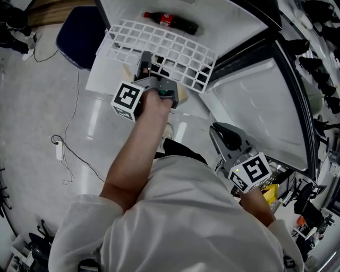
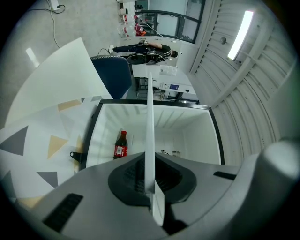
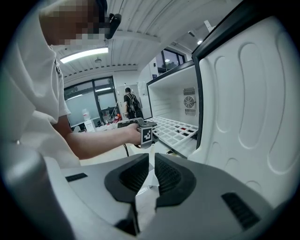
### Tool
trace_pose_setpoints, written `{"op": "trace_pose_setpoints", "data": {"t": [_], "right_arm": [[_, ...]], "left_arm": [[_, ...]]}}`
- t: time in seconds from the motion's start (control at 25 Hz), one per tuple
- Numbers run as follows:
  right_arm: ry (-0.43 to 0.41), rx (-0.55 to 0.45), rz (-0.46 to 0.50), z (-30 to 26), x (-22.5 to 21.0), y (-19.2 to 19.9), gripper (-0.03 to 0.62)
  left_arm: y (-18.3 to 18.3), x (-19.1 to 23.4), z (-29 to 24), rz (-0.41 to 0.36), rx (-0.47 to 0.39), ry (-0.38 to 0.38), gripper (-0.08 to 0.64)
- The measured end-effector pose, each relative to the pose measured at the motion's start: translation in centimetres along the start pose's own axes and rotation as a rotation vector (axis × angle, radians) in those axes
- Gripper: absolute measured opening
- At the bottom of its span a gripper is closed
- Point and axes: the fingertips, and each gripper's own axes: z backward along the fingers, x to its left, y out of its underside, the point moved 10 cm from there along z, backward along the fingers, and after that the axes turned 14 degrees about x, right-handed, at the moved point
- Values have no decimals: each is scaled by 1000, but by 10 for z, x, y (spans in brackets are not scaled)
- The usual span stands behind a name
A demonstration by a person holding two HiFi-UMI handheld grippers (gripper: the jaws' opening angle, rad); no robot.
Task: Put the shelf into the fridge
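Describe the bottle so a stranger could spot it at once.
Find the open white fridge; the left gripper holds a white lattice shelf at its mouth. Past the shelf, inside the fridge, sits the bottle. It is the only dark thing against the white walls, with a red cap and a red label.

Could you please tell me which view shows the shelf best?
The head view: the shelf shows most of its white grid from above. The left gripper view shows it only edge-on, a thin strip clamped in the left gripper. The right gripper view shows part of the grid, small and far off.
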Motion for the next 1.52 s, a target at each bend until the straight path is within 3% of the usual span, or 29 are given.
{"op": "trace_pose_setpoints", "data": {"t": [0.24,0.76,1.52], "right_arm": [[-28,15,21,-1,-5,-1,49],[-98,26,63,-10,-22,-3,48],[-140,25,66,-15,-31,1,48]], "left_arm": [[3,3,-1,-22,-25,5,25],[5,5,-1,10,-47,35,26],[9,5,-5,4,-81,43,25]]}}
